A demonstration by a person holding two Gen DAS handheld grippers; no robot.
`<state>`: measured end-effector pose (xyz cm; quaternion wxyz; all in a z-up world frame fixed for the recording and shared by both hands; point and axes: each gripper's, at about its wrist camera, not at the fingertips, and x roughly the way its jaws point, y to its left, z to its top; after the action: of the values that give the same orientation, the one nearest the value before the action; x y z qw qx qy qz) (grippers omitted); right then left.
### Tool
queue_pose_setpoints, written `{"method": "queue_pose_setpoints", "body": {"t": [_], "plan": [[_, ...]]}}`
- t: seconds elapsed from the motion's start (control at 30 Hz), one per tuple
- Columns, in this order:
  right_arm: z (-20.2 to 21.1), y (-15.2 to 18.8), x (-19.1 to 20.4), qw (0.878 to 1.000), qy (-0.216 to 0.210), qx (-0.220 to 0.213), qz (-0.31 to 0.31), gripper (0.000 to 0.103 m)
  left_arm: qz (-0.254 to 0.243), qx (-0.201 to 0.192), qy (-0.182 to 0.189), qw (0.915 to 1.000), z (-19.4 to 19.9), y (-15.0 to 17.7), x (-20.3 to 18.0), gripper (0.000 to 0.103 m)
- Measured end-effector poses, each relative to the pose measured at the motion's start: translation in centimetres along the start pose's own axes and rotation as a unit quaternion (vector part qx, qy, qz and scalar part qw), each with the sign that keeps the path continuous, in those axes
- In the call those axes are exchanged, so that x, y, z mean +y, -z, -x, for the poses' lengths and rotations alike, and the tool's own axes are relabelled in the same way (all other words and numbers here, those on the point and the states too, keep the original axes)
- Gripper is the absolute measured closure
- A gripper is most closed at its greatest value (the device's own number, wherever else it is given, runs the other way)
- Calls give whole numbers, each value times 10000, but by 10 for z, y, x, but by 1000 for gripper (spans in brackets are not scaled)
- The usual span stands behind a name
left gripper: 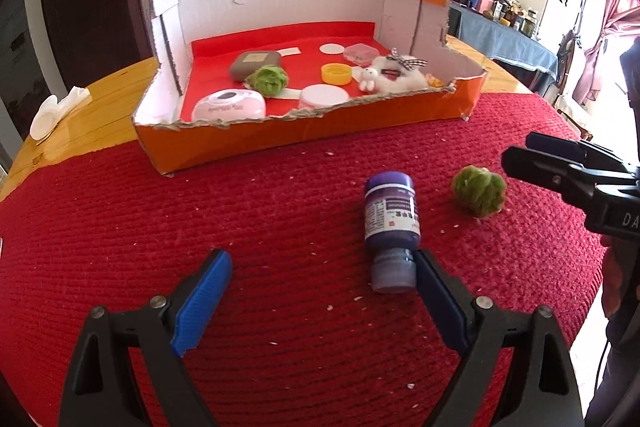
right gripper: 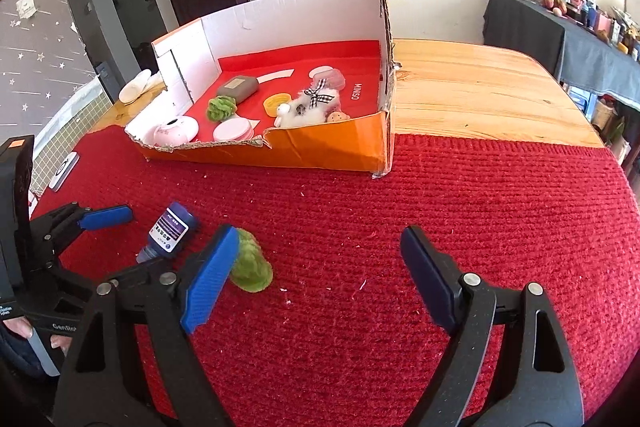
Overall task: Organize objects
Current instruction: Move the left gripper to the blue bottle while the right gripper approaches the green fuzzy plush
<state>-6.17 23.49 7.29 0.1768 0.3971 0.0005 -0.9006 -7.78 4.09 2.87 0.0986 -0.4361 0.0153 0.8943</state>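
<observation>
A purple bottle (left gripper: pixel 392 223) lies on its side on the red knitted mat (left gripper: pixel 280 327). Its narrow cap end sits just off the right fingertip of my left gripper (left gripper: pixel 324 263), which is open and holds nothing. To the right of the bottle rests a green fuzzy ball (left gripper: pixel 478 189), and my right gripper (left gripper: pixel 560 171) hovers close beside it. In the right wrist view my right gripper (right gripper: pixel 322 243) is open. The green ball (right gripper: pixel 254 269) lies at the tip of its left finger, partly hidden and not pressed. The bottle (right gripper: pixel 170 231) lies further left.
An orange cardboard box (left gripper: pixel 304 135) with a torn front wall stands beyond, holding a grey case, another green ball, a yellow cap, a white plush and round lids. A white cloth (left gripper: pixel 56 111) lies on the wooden table (right gripper: pixel 480 95). A person (left gripper: pixel 628 267) stands at the right.
</observation>
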Motion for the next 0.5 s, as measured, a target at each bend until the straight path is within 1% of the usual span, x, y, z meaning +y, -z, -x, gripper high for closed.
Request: {"method": "queue_pose_setpoints", "body": {"t": [0.1, 0.27, 0.33, 0.5], "plan": [[0, 1, 2, 9999, -103, -17, 42, 20, 58, -12, -11, 10000, 1, -1, 9, 11], [-3, 5, 15, 9991, -297, 67, 295, 20, 10, -39, 121, 9999, 1, -5, 11, 11], [-6, 7, 19, 9987, -280, 132, 405, 20, -65, -55, 138, 9999, 0, -8, 9, 12], [-15, 10, 27, 9976, -145, 209, 645, 20, -169, -32, 230, 9996, -6, -11, 5, 19]]}}
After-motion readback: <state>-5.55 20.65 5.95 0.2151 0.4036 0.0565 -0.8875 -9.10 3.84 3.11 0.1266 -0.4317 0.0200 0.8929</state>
